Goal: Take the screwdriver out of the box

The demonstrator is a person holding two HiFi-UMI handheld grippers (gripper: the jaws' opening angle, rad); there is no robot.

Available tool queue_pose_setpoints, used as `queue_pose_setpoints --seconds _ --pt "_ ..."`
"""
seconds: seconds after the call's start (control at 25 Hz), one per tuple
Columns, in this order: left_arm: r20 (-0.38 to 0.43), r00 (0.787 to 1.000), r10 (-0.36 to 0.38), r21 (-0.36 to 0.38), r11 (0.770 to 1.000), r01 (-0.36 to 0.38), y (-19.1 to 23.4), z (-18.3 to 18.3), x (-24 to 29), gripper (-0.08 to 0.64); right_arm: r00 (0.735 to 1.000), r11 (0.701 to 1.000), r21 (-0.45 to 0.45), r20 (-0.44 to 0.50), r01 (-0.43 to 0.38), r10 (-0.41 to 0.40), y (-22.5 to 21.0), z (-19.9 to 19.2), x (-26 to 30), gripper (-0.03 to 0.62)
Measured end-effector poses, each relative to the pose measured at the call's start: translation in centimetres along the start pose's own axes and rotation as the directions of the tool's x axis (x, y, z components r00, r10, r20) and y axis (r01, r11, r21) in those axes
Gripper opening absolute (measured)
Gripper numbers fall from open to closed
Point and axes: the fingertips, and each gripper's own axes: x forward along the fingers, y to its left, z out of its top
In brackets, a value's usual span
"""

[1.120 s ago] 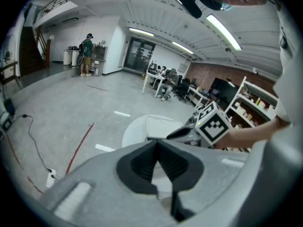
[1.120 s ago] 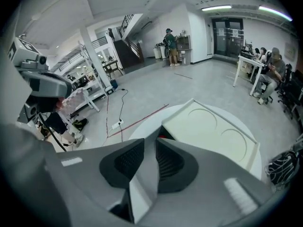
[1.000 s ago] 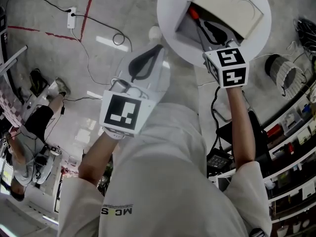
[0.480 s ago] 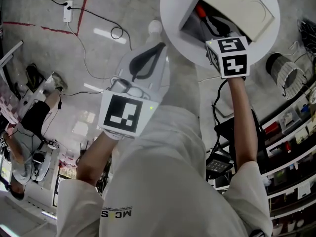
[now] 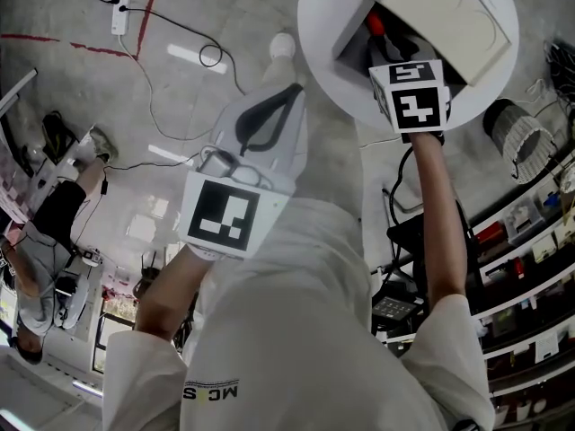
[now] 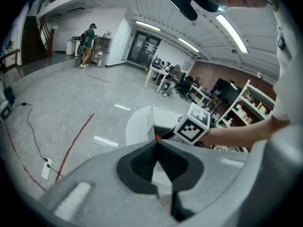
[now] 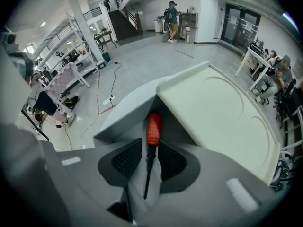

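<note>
Right tongs [image 7: 150, 163] advanced, screwdriver [image 7: 153, 128] between, box [image 7: 215, 110] around

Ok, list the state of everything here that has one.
box: open, lid raised.
right tongs: open, jaws on either side of the screwdriver.
screwdriver: in the box, not yet clamped.
left tongs: shut, empty.

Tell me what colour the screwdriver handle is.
The screwdriver handle is red-orange; clearest in the right gripper view.
</note>
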Motion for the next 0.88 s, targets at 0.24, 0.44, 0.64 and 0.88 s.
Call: queue_pose_setpoints --seconds 0.24,0.44,0.64,0.88 --pt "-0.006 1.000 -0.003 -0.005 1.000 0.003 0.2 -0.5 0.1 0.002 0.999 0.999 0.001 -0.034 0.032 -0.032 -0.8 -0.1 1.3 0.095" --pt "-0.004 1.000 0.005 -0.015 1.000 -0.005 0.7 -0.9 -0.5 0.002 0.997 0.999 -0.026 -0.071 0.039 -0.041 -0.8 -0.2 1.7 0.091" --pt "0.002 1.000 0.012 -0.012 1.000 -0.012 0.5 -0.9 -0.8 0.002 0.996 0.998 -0.036 -0.069 0.054 -0.057 -0.8 -0.4 1.5 0.086" --pt "0.013 1.000 0.009 -0.002 1.000 -0.009 -0.3 -1.0 -1.4 0.002 0.997 0.997 -0.033 -0.042 0.066 -0.068 -0.7 -0.5 0.3 0.084"
